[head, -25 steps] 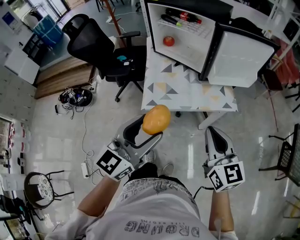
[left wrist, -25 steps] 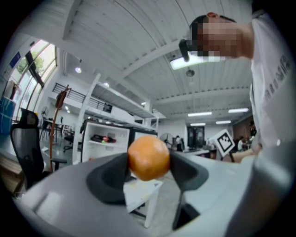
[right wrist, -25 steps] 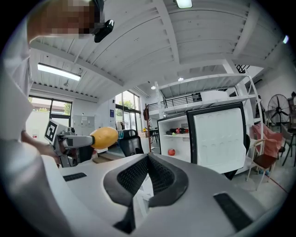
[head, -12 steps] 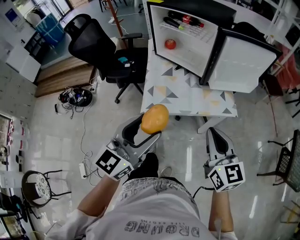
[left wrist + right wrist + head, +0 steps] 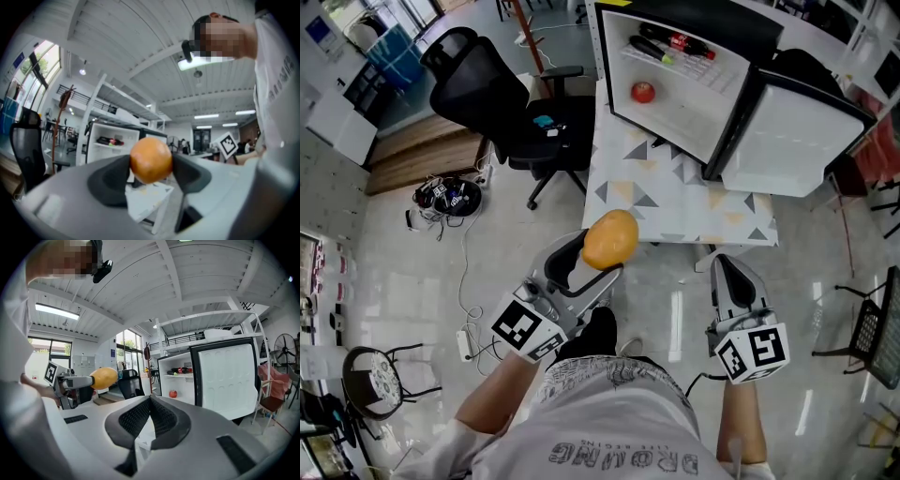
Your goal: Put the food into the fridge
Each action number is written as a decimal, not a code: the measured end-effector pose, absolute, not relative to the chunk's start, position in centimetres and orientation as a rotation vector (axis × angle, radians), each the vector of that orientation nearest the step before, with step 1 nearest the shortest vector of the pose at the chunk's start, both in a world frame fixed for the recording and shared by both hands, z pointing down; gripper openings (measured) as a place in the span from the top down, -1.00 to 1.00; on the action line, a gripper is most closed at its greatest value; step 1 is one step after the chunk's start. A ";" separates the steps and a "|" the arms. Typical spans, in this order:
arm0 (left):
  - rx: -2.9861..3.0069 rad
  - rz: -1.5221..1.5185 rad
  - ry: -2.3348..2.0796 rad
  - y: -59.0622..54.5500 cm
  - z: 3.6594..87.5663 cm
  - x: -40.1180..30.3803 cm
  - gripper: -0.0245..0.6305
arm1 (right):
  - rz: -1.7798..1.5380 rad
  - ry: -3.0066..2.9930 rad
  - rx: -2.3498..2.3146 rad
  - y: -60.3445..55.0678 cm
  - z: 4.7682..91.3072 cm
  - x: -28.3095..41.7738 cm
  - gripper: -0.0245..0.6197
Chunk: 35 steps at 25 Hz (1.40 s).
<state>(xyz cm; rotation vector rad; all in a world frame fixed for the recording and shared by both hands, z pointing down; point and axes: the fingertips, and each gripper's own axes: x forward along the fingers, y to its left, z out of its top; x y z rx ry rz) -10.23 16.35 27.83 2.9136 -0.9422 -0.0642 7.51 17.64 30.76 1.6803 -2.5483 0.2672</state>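
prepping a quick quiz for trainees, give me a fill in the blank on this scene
1. The left gripper grips the orange fruit; the right gripper holds ____.
2. The fridge on the table has its door ____.
3. The red fruit lies ____ the fridge.
Missing words: nothing; open; inside.

1. The premises presented as an open-plan office or lab.
2. A swivel office chair [image 5: 492, 89], glossy tiled floor [image 5: 412, 272] and loose cables [image 5: 450, 195] were noted.
3. Ceiling strip lights [image 5: 57, 311] and a mezzanine railing [image 5: 183, 339] were observed.
4. A fridge [image 5: 675, 94] stood on a table [image 5: 675, 202].
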 end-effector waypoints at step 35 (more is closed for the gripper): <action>2.919 -0.065 -0.706 -5.9 29.1 -14.0 0.05 | 0.340 -2.406 1.811 -2.6 31.3 2.2 0.95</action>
